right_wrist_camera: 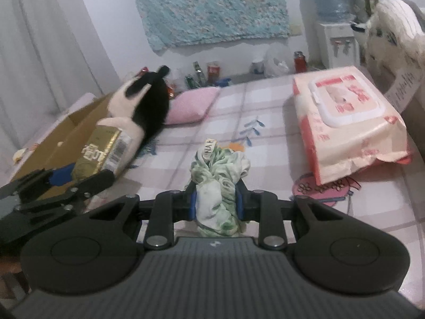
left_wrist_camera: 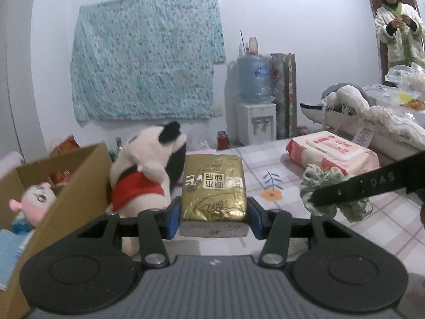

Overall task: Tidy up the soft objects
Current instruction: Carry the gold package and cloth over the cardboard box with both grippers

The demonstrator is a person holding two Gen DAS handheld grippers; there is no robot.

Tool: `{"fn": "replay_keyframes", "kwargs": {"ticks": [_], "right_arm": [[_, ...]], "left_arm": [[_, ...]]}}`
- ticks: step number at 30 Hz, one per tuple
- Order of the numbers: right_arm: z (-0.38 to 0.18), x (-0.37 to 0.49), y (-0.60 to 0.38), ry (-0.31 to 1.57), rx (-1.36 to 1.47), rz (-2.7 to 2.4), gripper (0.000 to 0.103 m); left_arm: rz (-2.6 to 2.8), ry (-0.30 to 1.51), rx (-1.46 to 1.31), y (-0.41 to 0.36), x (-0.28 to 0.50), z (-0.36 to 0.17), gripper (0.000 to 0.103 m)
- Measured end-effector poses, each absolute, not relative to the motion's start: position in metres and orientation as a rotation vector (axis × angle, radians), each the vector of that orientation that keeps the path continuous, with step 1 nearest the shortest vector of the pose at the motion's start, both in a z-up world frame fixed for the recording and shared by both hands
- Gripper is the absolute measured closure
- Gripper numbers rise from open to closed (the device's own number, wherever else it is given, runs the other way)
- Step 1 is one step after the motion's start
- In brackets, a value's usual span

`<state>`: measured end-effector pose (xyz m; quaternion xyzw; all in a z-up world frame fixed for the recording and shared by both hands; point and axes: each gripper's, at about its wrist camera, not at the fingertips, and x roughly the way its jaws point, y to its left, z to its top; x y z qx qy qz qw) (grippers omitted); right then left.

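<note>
My left gripper (left_wrist_camera: 214, 219) is shut on a gold tissue pack (left_wrist_camera: 213, 186), lifted above the checked tablecloth; from the right wrist view the same pack (right_wrist_camera: 99, 151) hangs beside the cardboard box. My right gripper (right_wrist_camera: 215, 203) is shut on a bunched green-and-white cloth scrunchie (right_wrist_camera: 219, 178), which in the left wrist view shows as a green ruffle (left_wrist_camera: 322, 183) behind a black finger (left_wrist_camera: 353, 187). A black-and-white plush with a red scarf (left_wrist_camera: 148, 170) leans against the open cardboard box (left_wrist_camera: 77, 186), which holds a pink-eared doll (left_wrist_camera: 34, 202).
A pink wet-wipes pack (right_wrist_camera: 348, 122) lies on the table at right, with a white knitted bundle (left_wrist_camera: 372, 117) behind it. A small pink pillow (right_wrist_camera: 191, 103) lies at the far edge. A water dispenser (left_wrist_camera: 255, 101) stands by the wall. A person (left_wrist_camera: 395, 26) stands at far right.
</note>
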<state>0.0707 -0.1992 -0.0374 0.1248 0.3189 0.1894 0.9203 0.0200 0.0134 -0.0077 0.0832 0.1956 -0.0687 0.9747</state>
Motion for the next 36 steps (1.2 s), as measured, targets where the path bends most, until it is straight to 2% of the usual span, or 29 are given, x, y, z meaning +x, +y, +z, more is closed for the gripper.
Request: {"fn": "replay_keyframes", "kwargs": {"ticks": [18, 27, 36], "right_arm": [[0.011, 0.040, -0.150, 0.566, 0.288, 0.628, 0.078], [0.029, 0.017, -0.103, 0.600, 0.239, 0.743, 0.078], [0.076, -0.001, -0.030, 0.561, 0.173, 0.886, 0.077]], "left_arm": [[0.036, 0.403, 0.107, 0.062, -0.012, 0.060, 0.051], [0.118, 0.434, 0.031, 0.145, -0.048, 0.079, 0.051], [0.231, 0.505, -0.026, 0.236, -0.076, 0.080, 0.051]]}}
